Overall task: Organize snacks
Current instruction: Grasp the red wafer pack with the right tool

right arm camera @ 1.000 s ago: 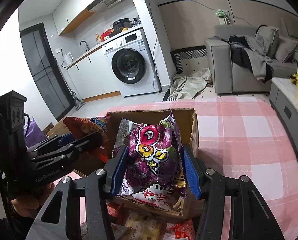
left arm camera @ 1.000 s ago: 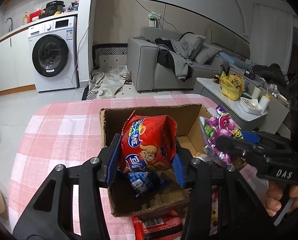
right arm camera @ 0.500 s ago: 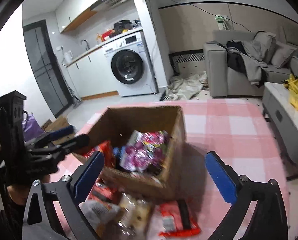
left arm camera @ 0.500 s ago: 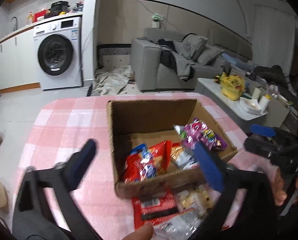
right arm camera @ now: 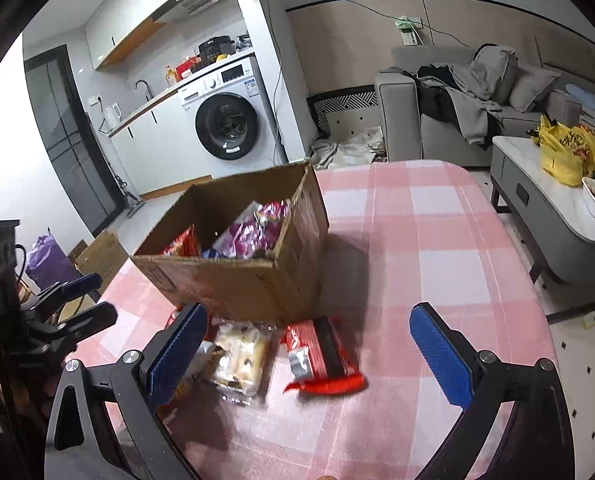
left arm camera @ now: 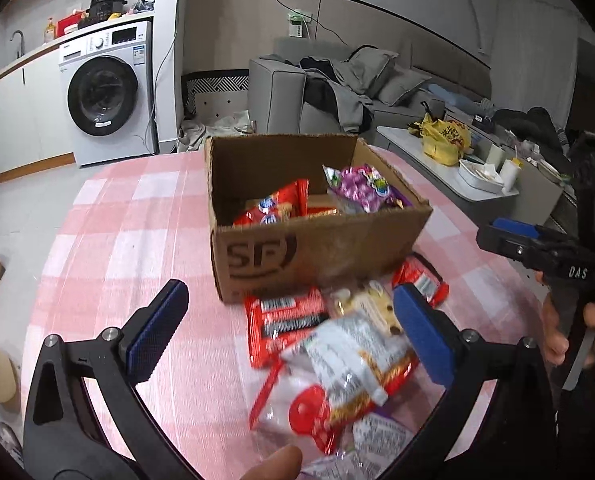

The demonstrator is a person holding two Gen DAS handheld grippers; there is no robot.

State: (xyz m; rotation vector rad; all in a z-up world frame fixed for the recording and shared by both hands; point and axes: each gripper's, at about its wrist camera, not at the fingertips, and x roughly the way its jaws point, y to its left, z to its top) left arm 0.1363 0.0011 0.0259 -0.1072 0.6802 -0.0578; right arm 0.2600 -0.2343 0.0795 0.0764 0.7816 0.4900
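Your left gripper (left arm camera: 289, 320) and right gripper (right arm camera: 317, 344) both gape wide, holding nothing, above loose snack packets (left arm camera: 337, 352) near the cardboard box (left arm camera: 317, 240).

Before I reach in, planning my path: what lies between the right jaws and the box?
Two packets: a red wrapper and pale biscuits, in the right wrist view.

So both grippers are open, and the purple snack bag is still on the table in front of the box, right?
Not quite. Both grippers, left and right, are open, but the purple bag lies inside the box, as the left wrist view shows.
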